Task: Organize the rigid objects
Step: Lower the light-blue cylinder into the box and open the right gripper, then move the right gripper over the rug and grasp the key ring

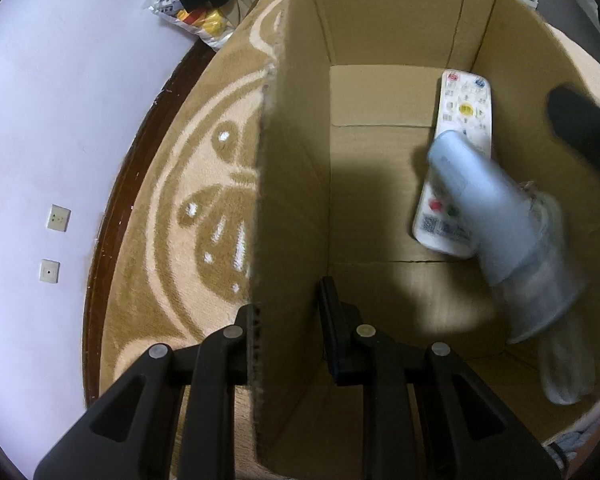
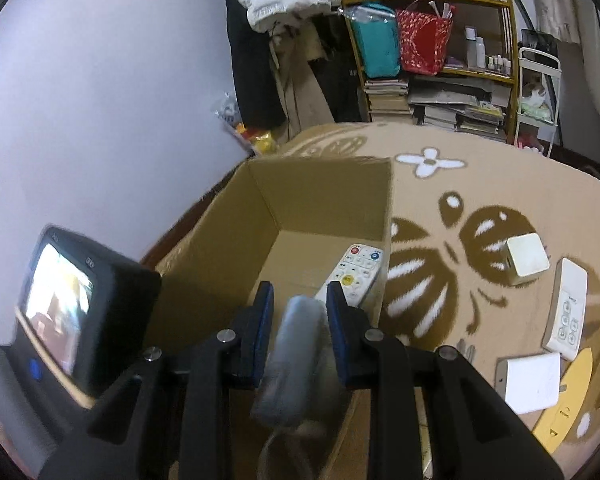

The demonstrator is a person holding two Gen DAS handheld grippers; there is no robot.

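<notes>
Packing step: right gripper (image 2: 296,334) clamped on pale-blue bottle (image 2: 294,356), poised over cardboard box (image 1: 380,32). Left gripper (image 1: 288,328) pinching box's side wall. Next: lower beside remote control (image 1: 460,120), release.

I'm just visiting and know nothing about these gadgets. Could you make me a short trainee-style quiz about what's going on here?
1. True or false: the left tongs are clamped on the wall of the box.
2. What already lies on the box floor? A) remote B) book C) cup
3. Fill in: the right tongs carry a pale grey-blue ____ over the box.

Key:
1. True; one finger sits outside the wall, the other inside.
2. A; the white remote lies along the right wall.
3. Bottle; that is my best reading, since it is blurred. It has a clear part at one end in the left view.
</notes>
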